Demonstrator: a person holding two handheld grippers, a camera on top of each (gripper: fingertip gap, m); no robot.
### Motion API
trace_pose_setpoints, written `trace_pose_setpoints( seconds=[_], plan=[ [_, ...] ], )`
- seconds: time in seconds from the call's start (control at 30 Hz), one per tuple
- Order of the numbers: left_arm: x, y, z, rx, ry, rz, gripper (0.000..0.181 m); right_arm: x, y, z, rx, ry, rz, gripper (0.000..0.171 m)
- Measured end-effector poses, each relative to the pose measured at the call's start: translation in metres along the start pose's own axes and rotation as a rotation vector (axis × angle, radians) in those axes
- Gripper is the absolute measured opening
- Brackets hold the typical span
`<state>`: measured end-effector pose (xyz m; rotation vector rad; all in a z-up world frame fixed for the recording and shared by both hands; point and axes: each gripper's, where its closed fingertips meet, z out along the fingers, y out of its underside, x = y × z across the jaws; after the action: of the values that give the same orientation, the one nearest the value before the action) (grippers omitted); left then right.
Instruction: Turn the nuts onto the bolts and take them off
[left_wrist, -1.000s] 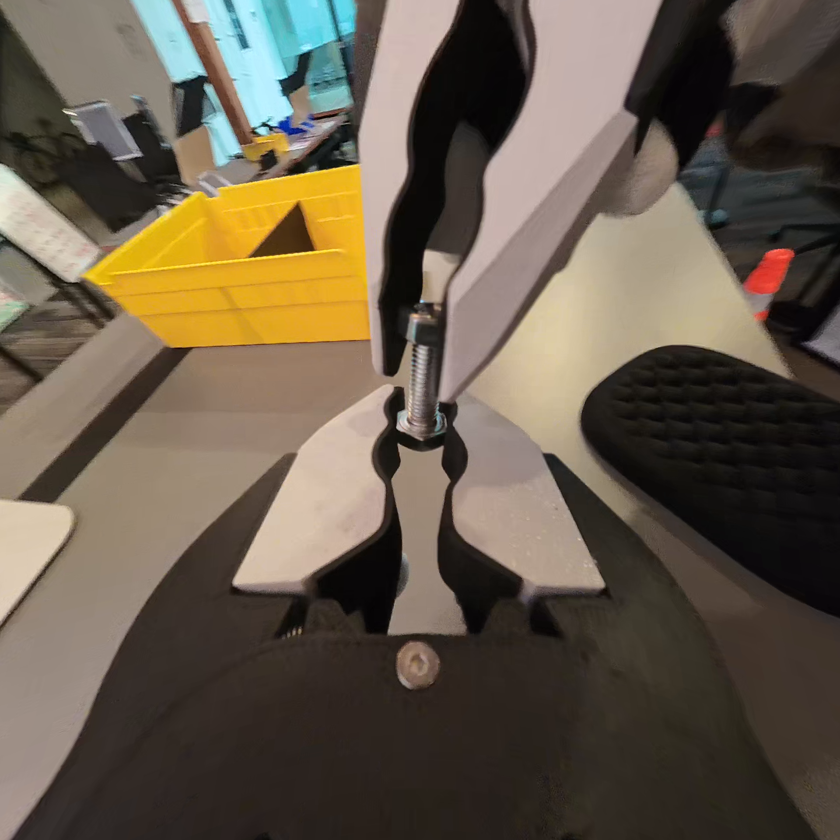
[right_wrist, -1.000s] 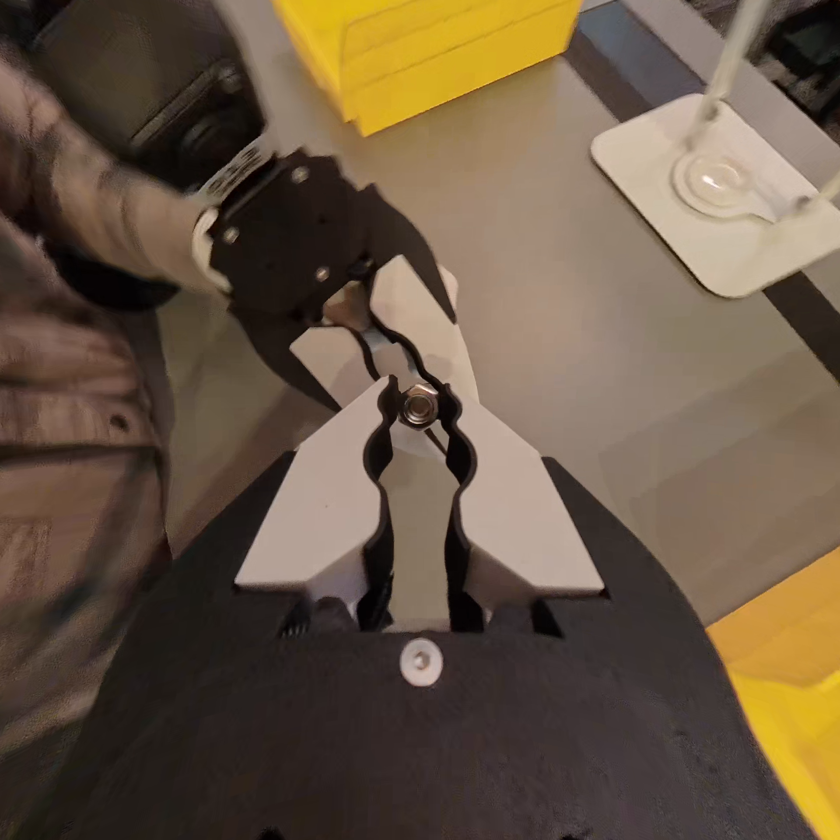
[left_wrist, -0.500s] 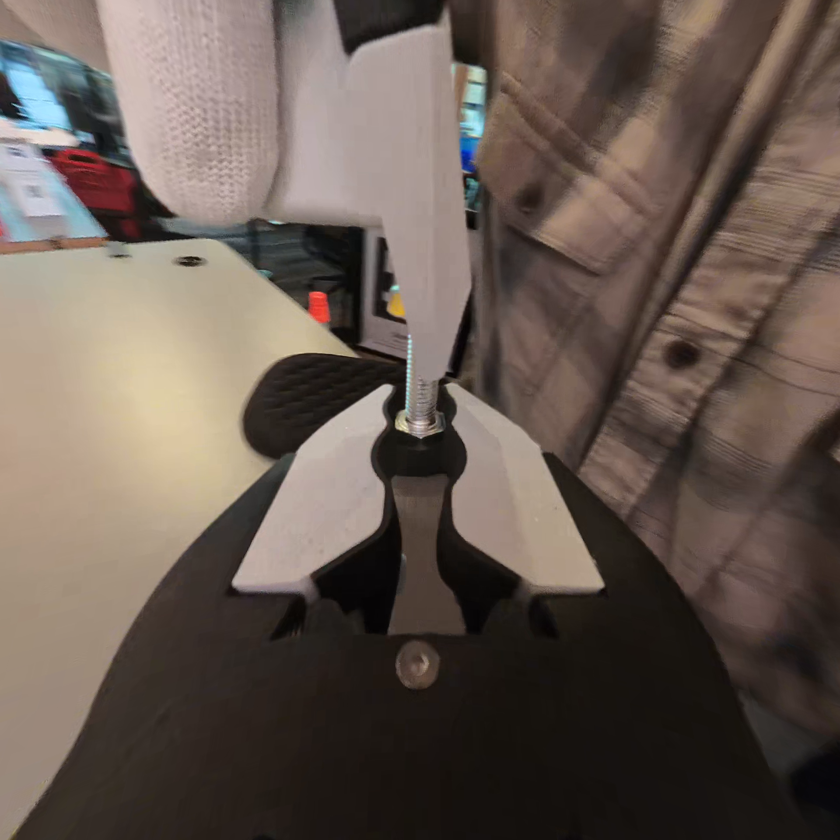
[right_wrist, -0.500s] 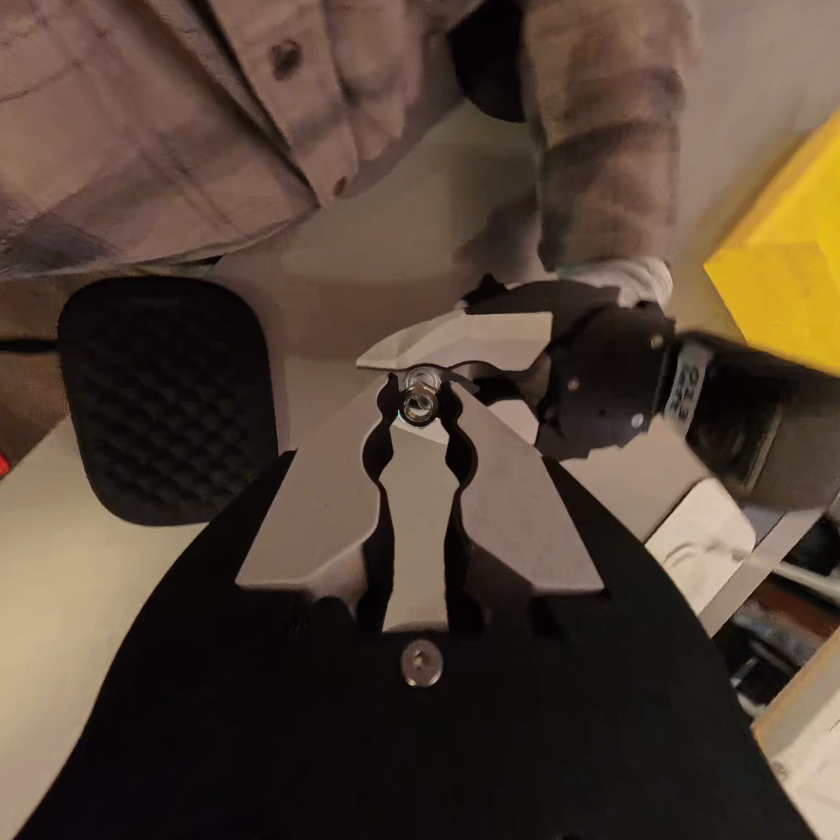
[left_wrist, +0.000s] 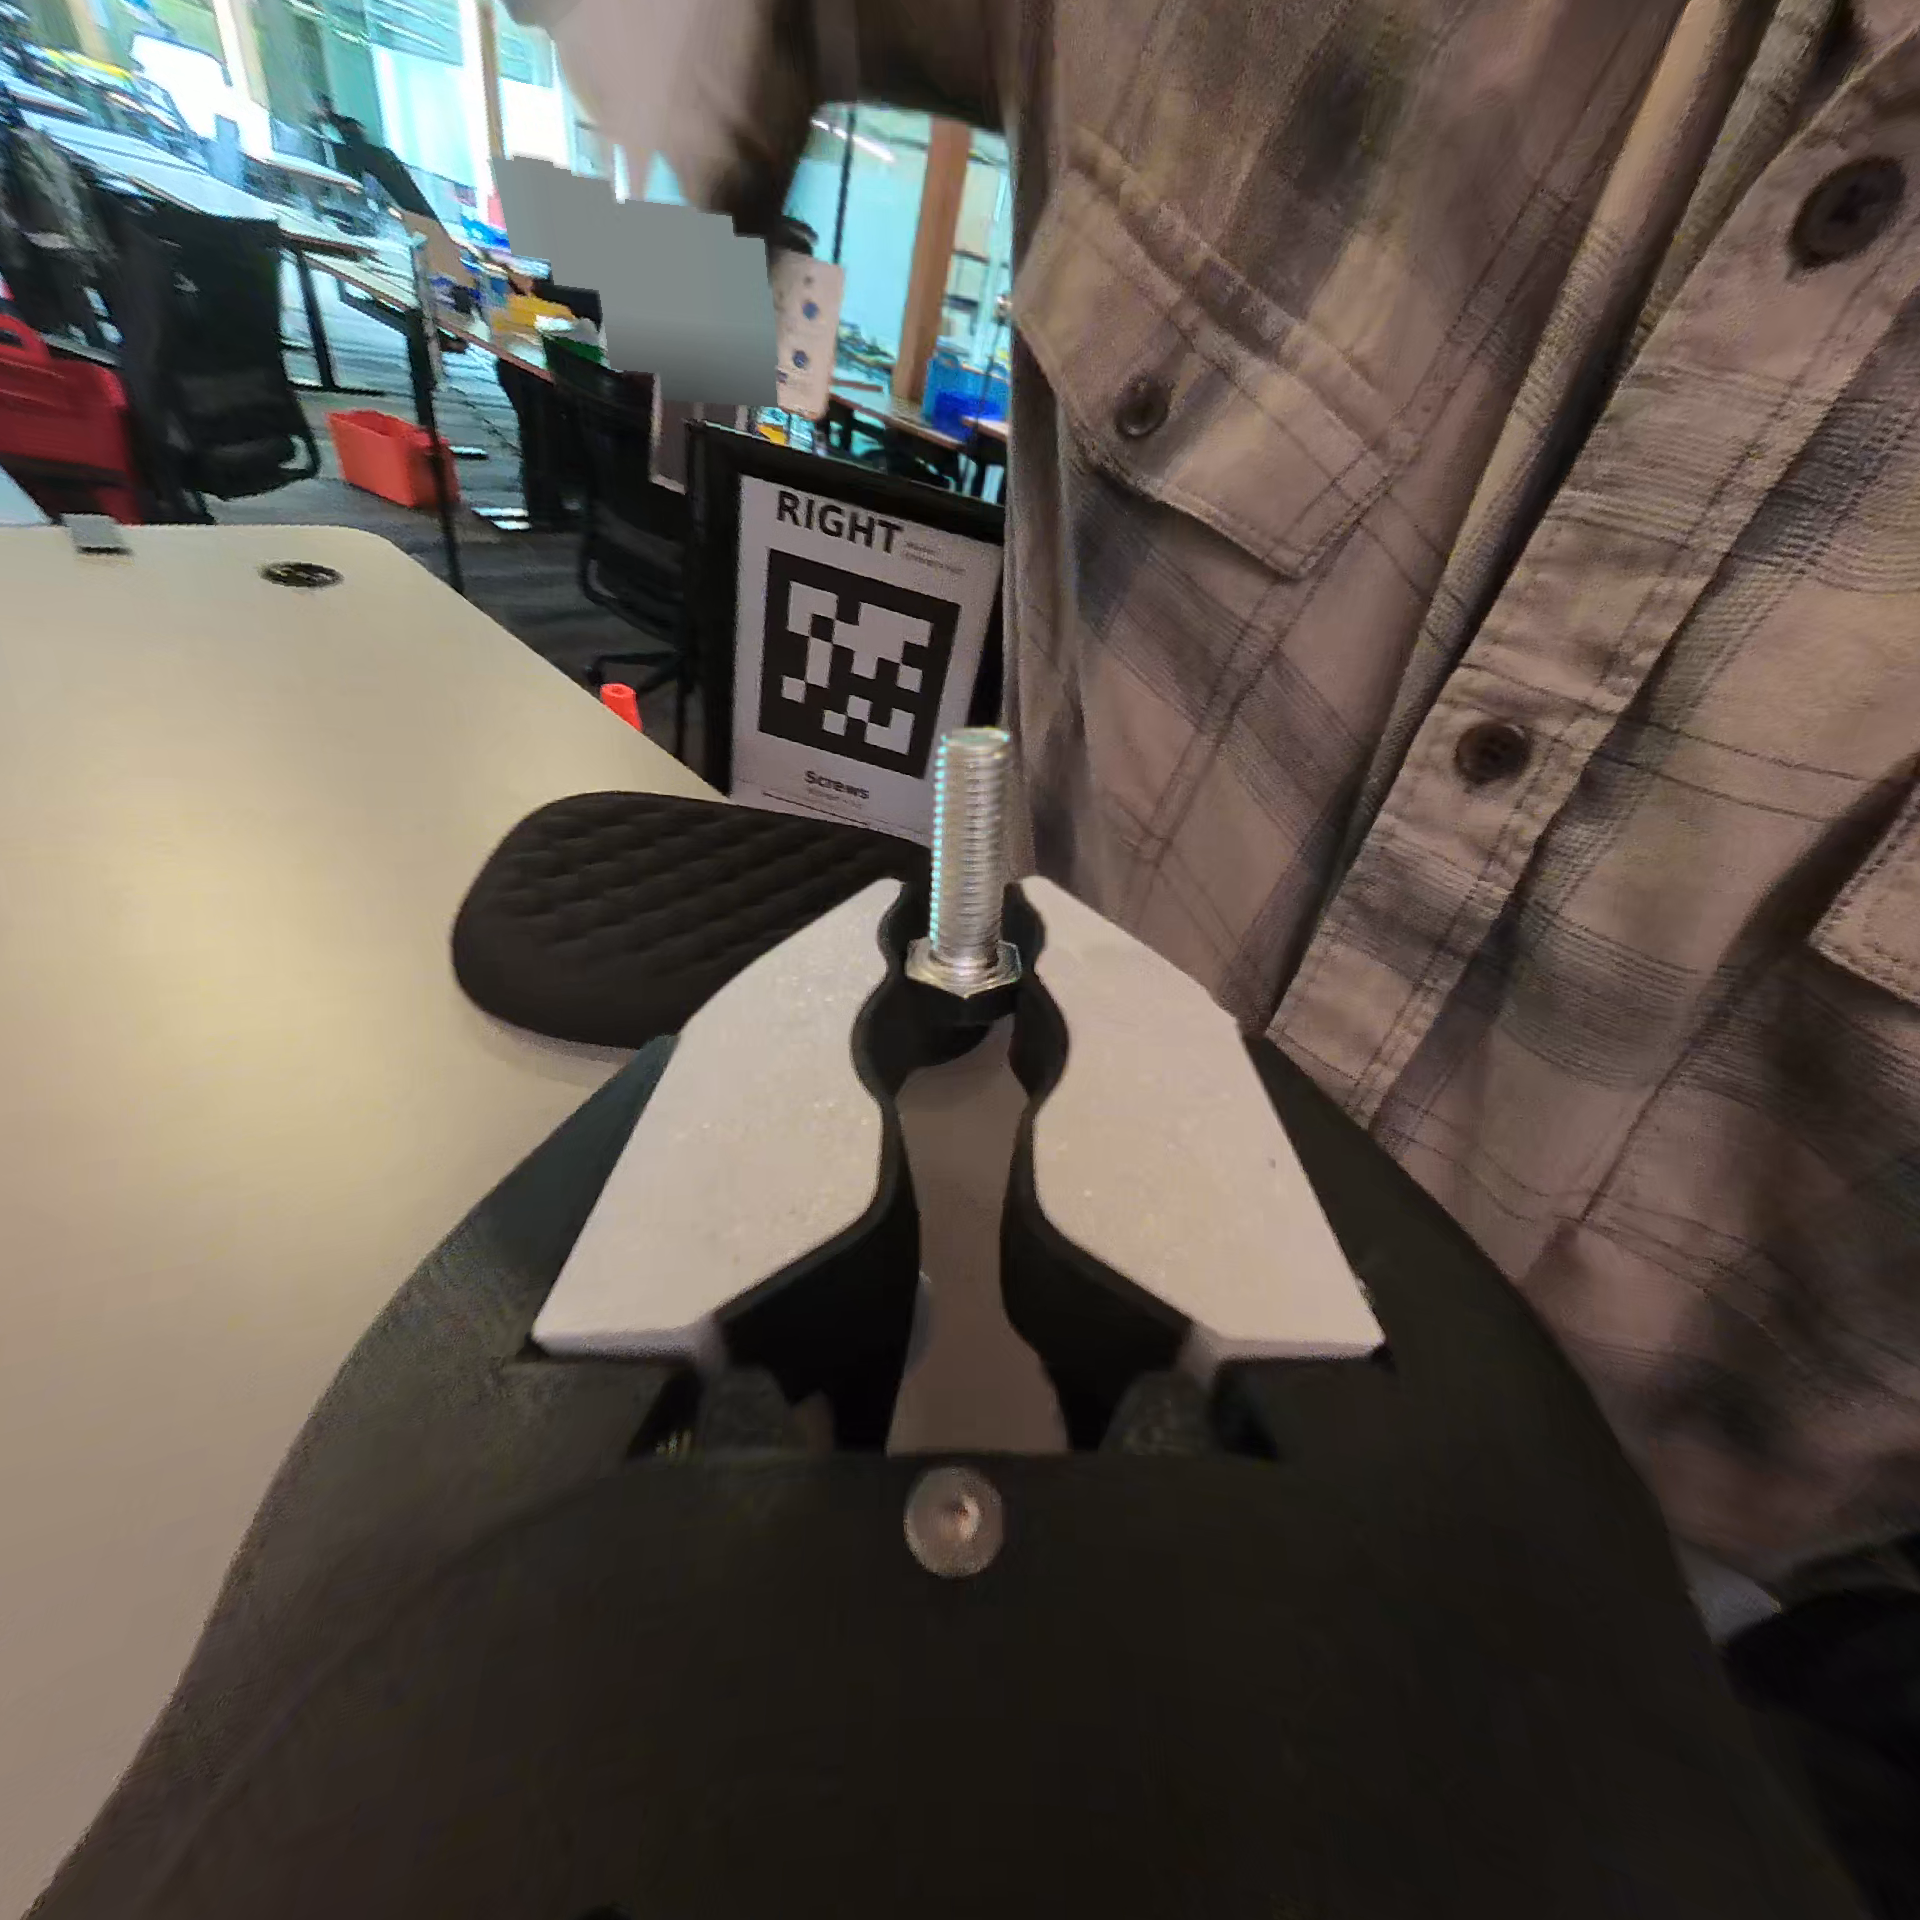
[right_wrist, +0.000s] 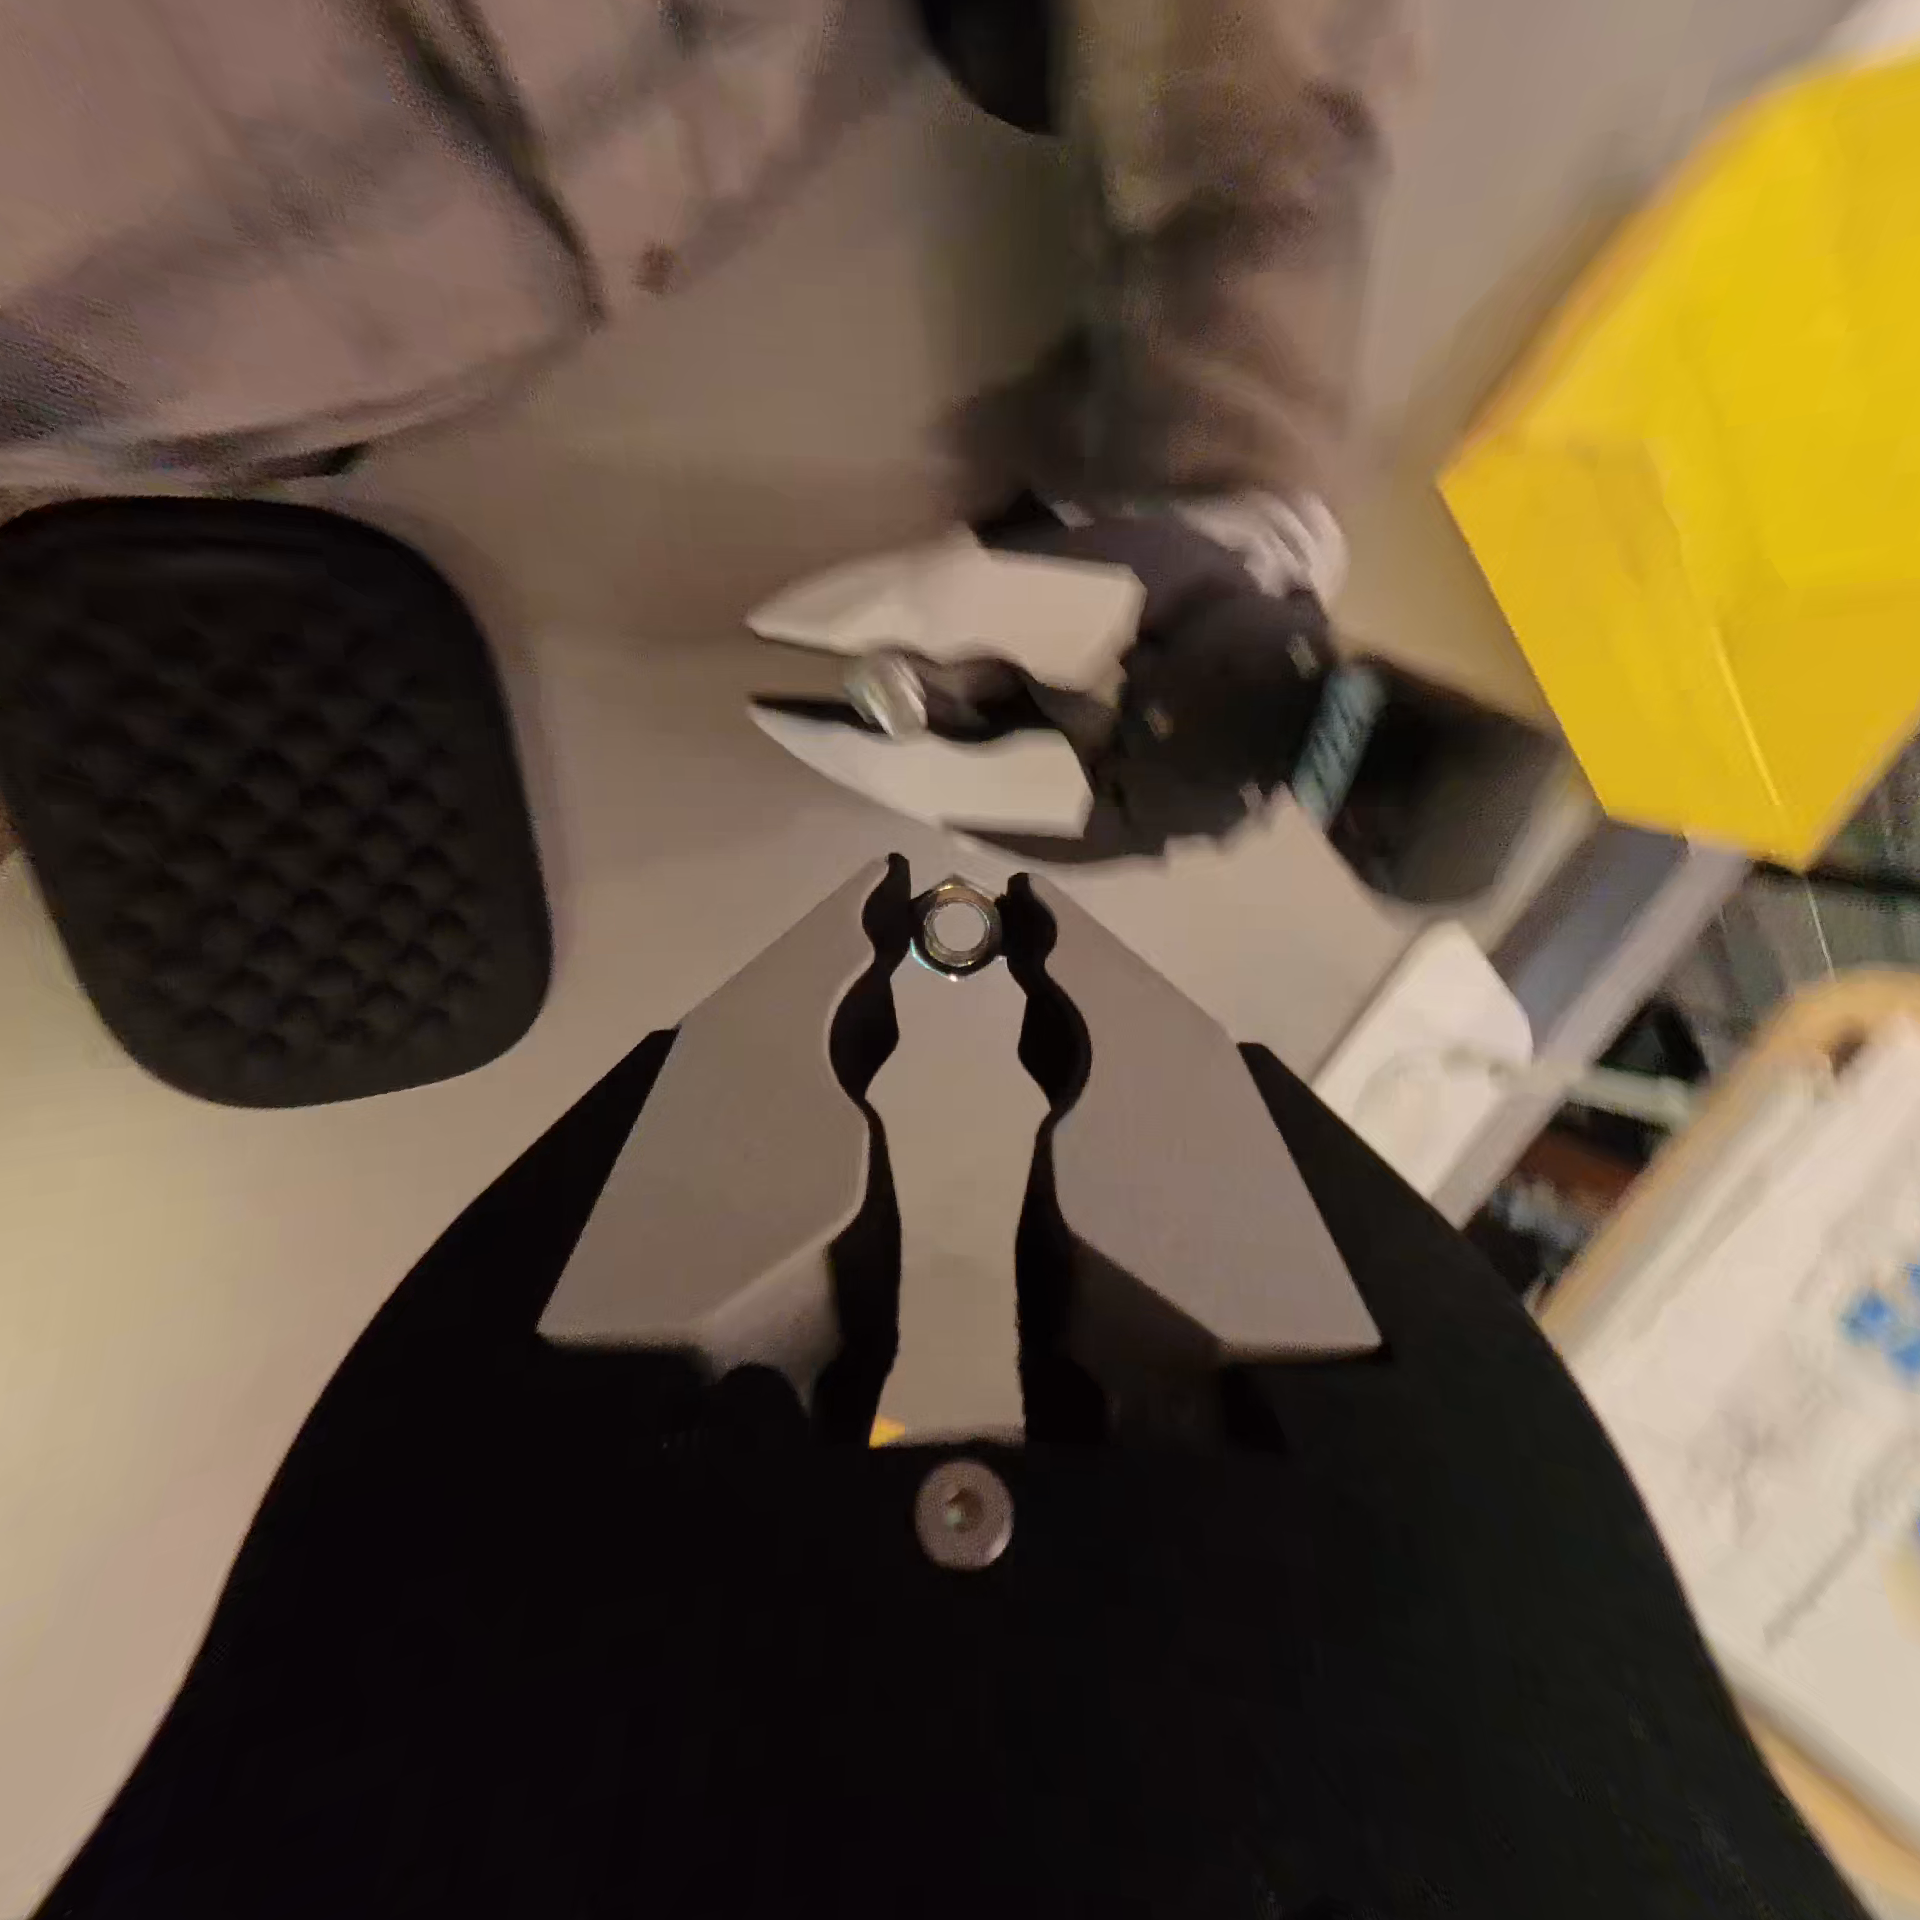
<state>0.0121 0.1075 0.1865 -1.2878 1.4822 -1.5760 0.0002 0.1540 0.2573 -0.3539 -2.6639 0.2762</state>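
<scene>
Now that the nut has cleared the last thread, my two tools are separate: a second ago the right hand-held gripper sat over the bolt with the nut on the shank, and at present it is drawn back with the nut alone pinched between its fingertips, the bore open and facing the camera. My left hand-held gripper is pressed in on the bolt's hex head, which sits in the notch near the fingertips, and the threaded shank stands upright and bare above them. In the right wrist view the left tool lies ahead and slightly right, blurred, with the bolt end just visible between its fingers; the two tools are near each other but do not touch. Both are held above the pale table, beside a black textured pad; a yellow bin sits off to the right of that view. I judge that the removal step for this pair is complete. If another cycle is required, the nut bore must be lined up square with the shank tip before turning, since a tilted start risks cross-threading. Grip on the nut is narrow, so a slip is possible.
</scene>
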Motion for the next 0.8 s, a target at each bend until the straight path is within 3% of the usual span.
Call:
trace_pose_setpoints(
  seconds=[0.13, 0.3, 0.37, 0.53, 0.8],
  plan=[
    [-0.012, -0.004, -0.005, 0.019, -0.073, 0.011, 0.015, 0.023, 0.094, -0.056, -0.11, 0.269, 0.352, 0.017],
    [-0.022, -0.003, -0.002, 0.016, -0.116, 0.011, 0.015, -0.023, 0.245, -0.094, -0.294, 0.399, 0.841, 0.017],
    [-0.025, -0.001, 0.0, 0.01, -0.128, 0.008, 0.015, -0.035, 0.285, -0.084, -0.282, 0.419, 0.968, 0.017],
    [-0.035, 0.006, 0.001, 0.0, -0.158, -0.015, 0.015, -0.071, 0.365, -0.019, -0.381, 0.294, 1.124, 0.017],
    [-0.042, 0.011, -0.007, -0.013, -0.208, -0.017, 0.015, -0.083, 0.423, 0.048, -0.394, 0.114, 1.236, 0.017]
  ],
)
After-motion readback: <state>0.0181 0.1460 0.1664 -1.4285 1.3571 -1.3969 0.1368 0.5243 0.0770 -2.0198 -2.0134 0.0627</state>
